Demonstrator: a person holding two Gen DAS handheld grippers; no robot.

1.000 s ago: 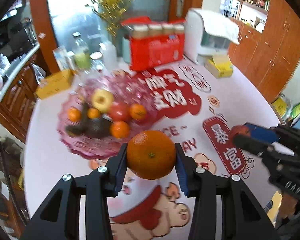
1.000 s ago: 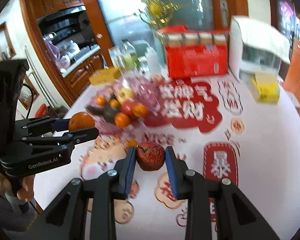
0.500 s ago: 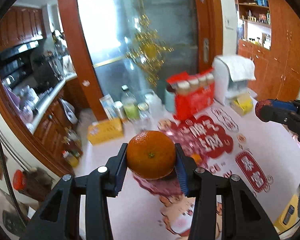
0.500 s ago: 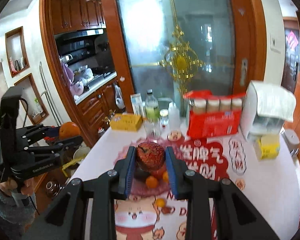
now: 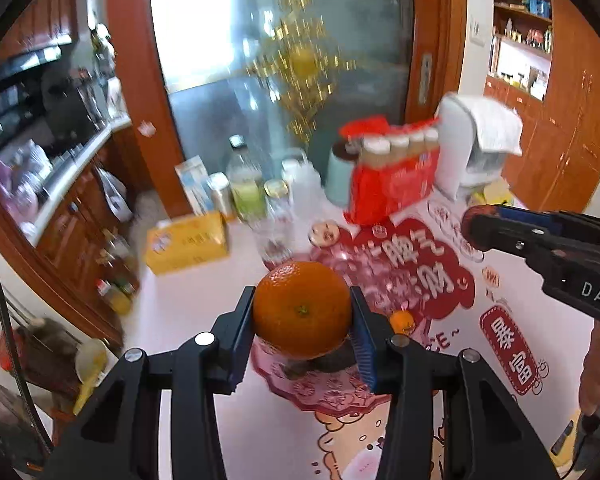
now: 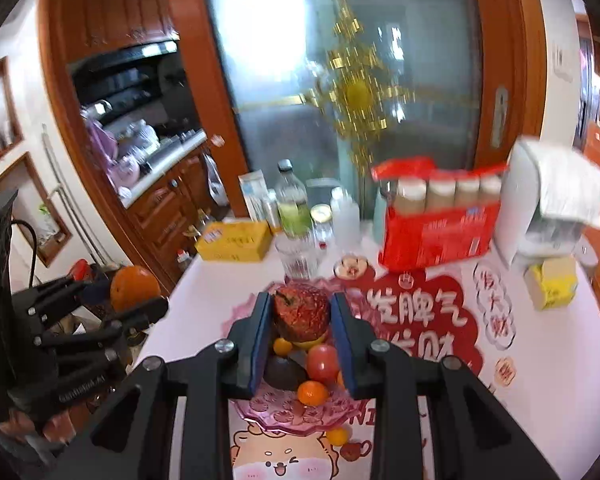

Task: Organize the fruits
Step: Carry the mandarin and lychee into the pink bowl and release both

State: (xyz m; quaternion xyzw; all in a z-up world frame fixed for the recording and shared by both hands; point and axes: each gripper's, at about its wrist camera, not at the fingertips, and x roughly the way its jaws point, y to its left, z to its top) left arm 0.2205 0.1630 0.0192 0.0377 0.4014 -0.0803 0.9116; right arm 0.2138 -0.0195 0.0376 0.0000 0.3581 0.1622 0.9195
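Orange (image 5: 302,310) clenched in left jaws, wrinkled red fruit (image 6: 301,312) in right, above pink plate (image 6: 296,410).

My left hand-held gripper (image 5: 302,318) clamps a large orange (image 5: 302,310) above the pink fruit plate (image 5: 324,390) on the tabletop (image 5: 188,320), while the right hand-held gripper (image 5: 474,228) enters at right.

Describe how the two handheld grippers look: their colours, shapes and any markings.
Both grippers are black, with angular two-part linkages joined by round silver bolts. Each finger carries a flat blue ribbed pad. In the left wrist view the right gripper shows white letters "DAS" on its body. In the right wrist view the left gripper has faint raised lettering, too blurred to read, and a black cable beside it.
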